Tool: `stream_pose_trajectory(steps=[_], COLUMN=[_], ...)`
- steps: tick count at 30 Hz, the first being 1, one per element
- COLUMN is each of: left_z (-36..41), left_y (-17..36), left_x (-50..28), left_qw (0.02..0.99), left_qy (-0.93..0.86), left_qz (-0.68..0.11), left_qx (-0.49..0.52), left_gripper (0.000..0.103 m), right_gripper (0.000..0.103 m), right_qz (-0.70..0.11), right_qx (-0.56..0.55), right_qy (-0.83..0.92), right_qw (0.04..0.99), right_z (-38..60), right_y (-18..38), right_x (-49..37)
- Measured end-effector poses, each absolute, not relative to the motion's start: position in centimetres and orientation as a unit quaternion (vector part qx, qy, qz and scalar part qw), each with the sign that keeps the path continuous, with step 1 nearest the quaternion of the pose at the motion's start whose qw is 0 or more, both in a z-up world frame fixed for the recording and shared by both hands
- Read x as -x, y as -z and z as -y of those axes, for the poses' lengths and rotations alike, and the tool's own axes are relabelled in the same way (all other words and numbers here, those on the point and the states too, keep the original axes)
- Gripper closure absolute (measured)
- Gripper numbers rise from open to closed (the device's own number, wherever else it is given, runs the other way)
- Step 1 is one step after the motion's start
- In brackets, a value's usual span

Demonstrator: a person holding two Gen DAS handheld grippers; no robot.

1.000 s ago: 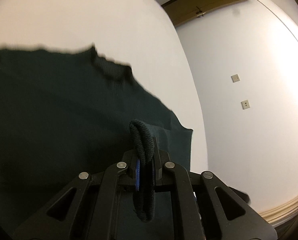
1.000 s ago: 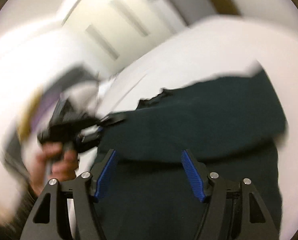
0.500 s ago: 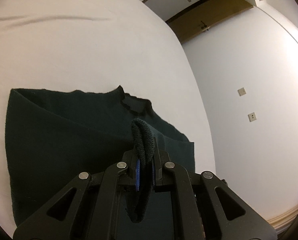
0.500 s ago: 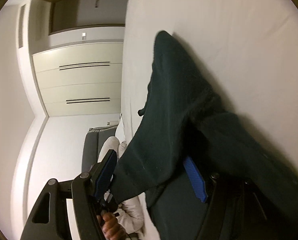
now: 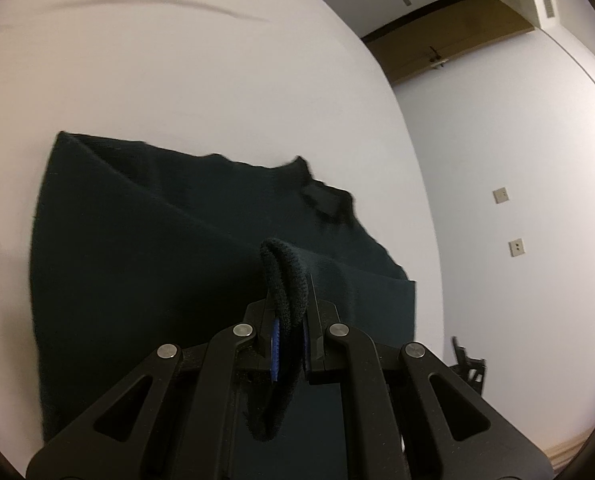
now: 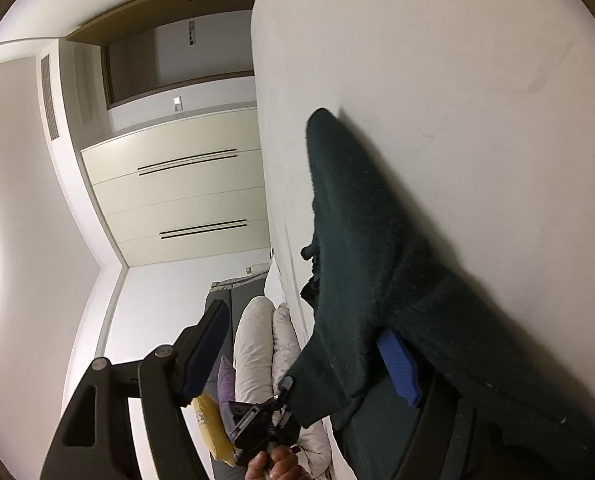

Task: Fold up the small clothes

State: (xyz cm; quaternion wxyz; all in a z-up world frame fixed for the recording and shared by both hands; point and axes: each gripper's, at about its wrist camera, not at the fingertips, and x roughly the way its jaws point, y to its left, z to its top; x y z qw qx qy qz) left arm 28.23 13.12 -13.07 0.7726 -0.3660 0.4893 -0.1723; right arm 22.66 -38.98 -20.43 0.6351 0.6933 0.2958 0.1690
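Note:
A dark green knit sweater (image 5: 169,248) lies partly folded on the white bed (image 5: 177,60). My left gripper (image 5: 289,340) is shut on a bunched edge of the sweater, which loops up between the blue pads. In the right wrist view the same sweater (image 6: 369,264) drapes across the bed (image 6: 477,80). My right gripper (image 6: 305,356) is open. A fold of the sweater lies over its right finger (image 6: 397,364); its left finger (image 6: 205,352) is in the air. The left gripper (image 6: 285,392) also shows there, holding the sweater's lower edge.
The bed's right edge meets a white wall with two sockets (image 5: 501,196). A cream wardrobe (image 6: 185,200), white pillows (image 6: 265,344) and a yellow and purple cushion (image 6: 213,416) lie beyond the bed. The person's hand (image 6: 273,466) holds the left gripper.
The left gripper has pulled back with the sweater edge, so more of the garment shows. The right gripper has turned onto its side and slid one finger under a fold.

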Motion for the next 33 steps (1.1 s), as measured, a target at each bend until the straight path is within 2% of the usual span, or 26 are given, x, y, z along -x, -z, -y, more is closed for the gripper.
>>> stream_pose_trajectory(steps=[4,12,22,27,33], left_z=[-14.2,-14.0,-15.4,-15.6,-14.9], left_y=[15.3,19.8,17.1,20.1,19.8], left_x=[-28.1,-28.8,-28.9,-30.0,-29.3], left_qw=[0.769,0.761,0.767,0.753,0.757], left_qy=[0.155,0.139,0.147,0.139,0.143], left_qz=[-0.5,-0.512,-0.5,-0.518,-0.514], left_qx=[0.367,0.373,0.373,0.382,0.378], left_gripper=[0.097,0.097,0.097,0.096,0.095], right_gripper=[0.031,0.031,0.033,0.034,0.034], right_qz=[-0.306,-0.334,-0.333,-0.36,-0.381], right_qx=[-0.678,-0.625,-0.616,-0.587,-0.565], right_qy=[-0.168,-0.166,-0.155,-0.154,-0.141], right_qw=[0.647,0.686,0.697,0.709,0.718], right_z=[38.8,37.8,38.1,37.4,37.7], right_y=[20.7,19.9,19.9,19.4,18.7], right_x=[-22.5,-22.7,-22.4,-22.7,-21.6])
